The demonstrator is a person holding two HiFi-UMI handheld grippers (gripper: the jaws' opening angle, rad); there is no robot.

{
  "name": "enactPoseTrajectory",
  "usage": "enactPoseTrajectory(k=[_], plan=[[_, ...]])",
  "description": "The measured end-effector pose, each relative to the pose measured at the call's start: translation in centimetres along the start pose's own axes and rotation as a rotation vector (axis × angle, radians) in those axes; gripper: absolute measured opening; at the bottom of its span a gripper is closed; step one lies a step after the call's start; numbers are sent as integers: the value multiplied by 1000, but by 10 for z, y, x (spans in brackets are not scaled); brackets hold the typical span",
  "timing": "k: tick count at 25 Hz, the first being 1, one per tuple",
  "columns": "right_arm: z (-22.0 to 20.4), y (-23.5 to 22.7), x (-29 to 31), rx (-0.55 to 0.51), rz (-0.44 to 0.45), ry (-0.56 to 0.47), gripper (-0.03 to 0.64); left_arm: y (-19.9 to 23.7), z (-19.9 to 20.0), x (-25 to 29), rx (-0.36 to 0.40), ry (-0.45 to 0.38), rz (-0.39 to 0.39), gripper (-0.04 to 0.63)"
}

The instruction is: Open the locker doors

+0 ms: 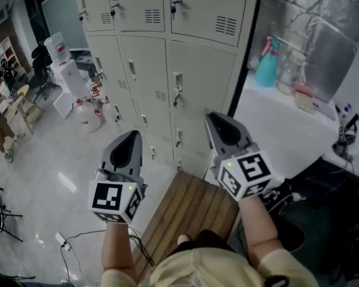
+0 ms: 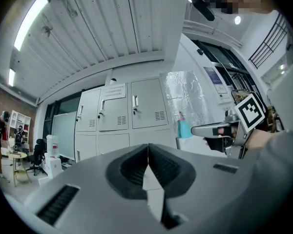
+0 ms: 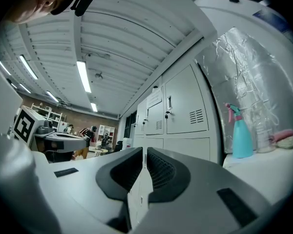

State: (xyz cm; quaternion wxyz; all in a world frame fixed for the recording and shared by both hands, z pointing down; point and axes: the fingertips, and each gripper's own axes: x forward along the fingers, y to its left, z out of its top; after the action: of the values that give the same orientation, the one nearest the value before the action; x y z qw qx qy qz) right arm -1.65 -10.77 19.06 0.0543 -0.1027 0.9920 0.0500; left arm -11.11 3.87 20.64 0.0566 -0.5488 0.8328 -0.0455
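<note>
Left tongs [image 1: 134, 135] and right tongs [image 1: 213, 117], closed empty, face shut locker doors [image 1: 194, 76]; bench [image 1: 188, 211] below.

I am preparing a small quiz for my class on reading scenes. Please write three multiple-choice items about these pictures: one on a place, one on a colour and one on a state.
1. Where does the teal plastic spray bottle stand?
A. on the brown slatted wooden bench
B. on the white counter to the right of the pale grey metal lockers
C. on the floor

2. What colour is the bottle's spray head?
A. pink
B. black
C. yellow

3. How do the locker doors in view stand?
A. all closed
B. one swung wide open
C. all taken off

Answers:
1 B, since the bottle's base rests on the counter just past the lockers' right edge.
2 A, since the right gripper view shows a pink top above the teal body.
3 A, since every door face lies flush with its frame.
</note>
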Motion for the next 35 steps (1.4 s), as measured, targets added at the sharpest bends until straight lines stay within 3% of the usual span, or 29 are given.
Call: enactPoseTrajectory(k=[3, 6, 9, 20, 35], plan=[[7, -3, 19, -12, 14, -11, 8, 12, 2, 7, -13, 1, 7, 6], [19, -6, 45, -38, 36, -40, 75, 26, 6, 15, -28, -1, 22, 6], [32, -13, 73, -39, 52, -80, 94, 42, 11, 24, -22, -6, 58, 6], [77, -56, 164, -54, 83, -189, 112, 82, 42, 92, -12, -37, 154, 6], [145, -101, 266, -108, 51, -278, 124, 111, 86, 155, 27, -84, 199, 6]])
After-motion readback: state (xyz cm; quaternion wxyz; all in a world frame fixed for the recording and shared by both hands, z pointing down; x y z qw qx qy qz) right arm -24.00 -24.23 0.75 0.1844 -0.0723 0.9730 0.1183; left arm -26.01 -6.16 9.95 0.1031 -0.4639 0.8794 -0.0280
